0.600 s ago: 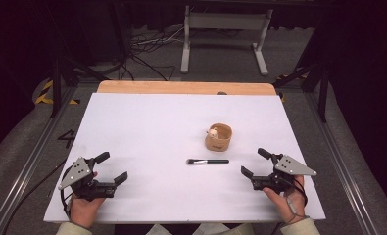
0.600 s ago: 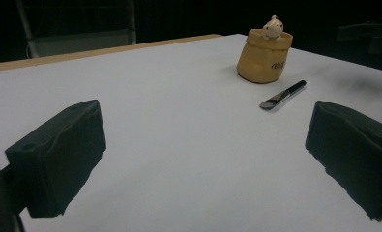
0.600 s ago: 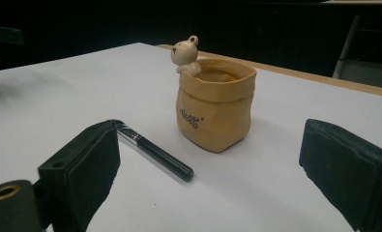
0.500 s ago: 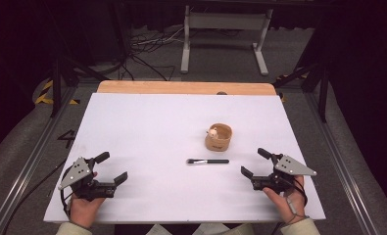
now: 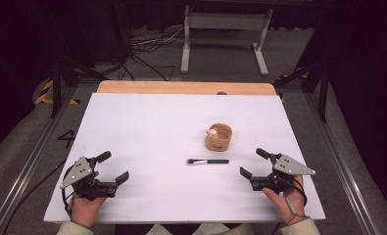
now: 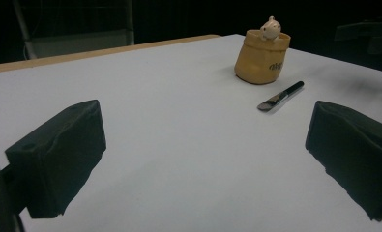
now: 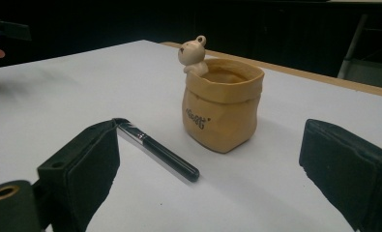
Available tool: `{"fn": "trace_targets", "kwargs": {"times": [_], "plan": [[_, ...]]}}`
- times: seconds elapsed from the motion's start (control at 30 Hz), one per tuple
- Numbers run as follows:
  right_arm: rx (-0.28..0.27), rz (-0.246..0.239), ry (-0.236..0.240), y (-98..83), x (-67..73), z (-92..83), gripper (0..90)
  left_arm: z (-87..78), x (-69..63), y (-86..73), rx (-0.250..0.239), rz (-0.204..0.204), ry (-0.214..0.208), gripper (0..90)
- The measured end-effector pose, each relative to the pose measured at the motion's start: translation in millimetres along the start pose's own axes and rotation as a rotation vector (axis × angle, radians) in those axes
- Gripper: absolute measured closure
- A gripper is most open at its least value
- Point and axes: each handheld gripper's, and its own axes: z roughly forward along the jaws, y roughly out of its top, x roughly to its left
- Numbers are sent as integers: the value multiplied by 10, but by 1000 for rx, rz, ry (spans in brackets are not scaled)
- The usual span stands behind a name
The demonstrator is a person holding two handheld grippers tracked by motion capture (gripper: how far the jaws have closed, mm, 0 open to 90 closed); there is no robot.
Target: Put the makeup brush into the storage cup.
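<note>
White bench (image 5: 147,127) with 2 hand-held tools. The left tool (image 5: 113,169) rests near the bench's front-left corner, jaws spread wide with nothing between them. The right tool (image 5: 252,163) rests near the front-right edge, jaws likewise wide apart and holding nothing. Between them, toward the right, a black-handled makeup brush (image 5: 208,161) lies flat, bristles toward the left tool. Just behind it, apart, stands a tan sack-shaped cup (image 5: 218,137) with a small bear figure (image 7: 193,51) on its rim.
</note>
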Motion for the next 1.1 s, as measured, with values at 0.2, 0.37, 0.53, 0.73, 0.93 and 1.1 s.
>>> {"fn": "trace_targets", "kwargs": {"times": [0.2, 0.37, 0.53, 0.73, 0.93, 1.1], "plan": [[9, -12, 42, 80, 61, 104, 77, -21, -10, 3, -2, 7, 6, 14], [41, -21, 85, 171, 132, 233, 77, -35, 0, 4, -2, 6, 5, 14], [55, -45, 131, 287, 224, 352, 77, -21, -11, 9, -1, 5, 1, 14], [63, -86, 177, 421, 319, 462, 82, -14, -18, 18, 0, 19, -6, 14], [51, -86, 208, 496, 394, 569, 83, -7, -17, 18, 1, 18, -2, 14], [96, -127, 230, 620, 417, 610, 142, -5, -21, 19, -1, 13, -3, 15]]}}
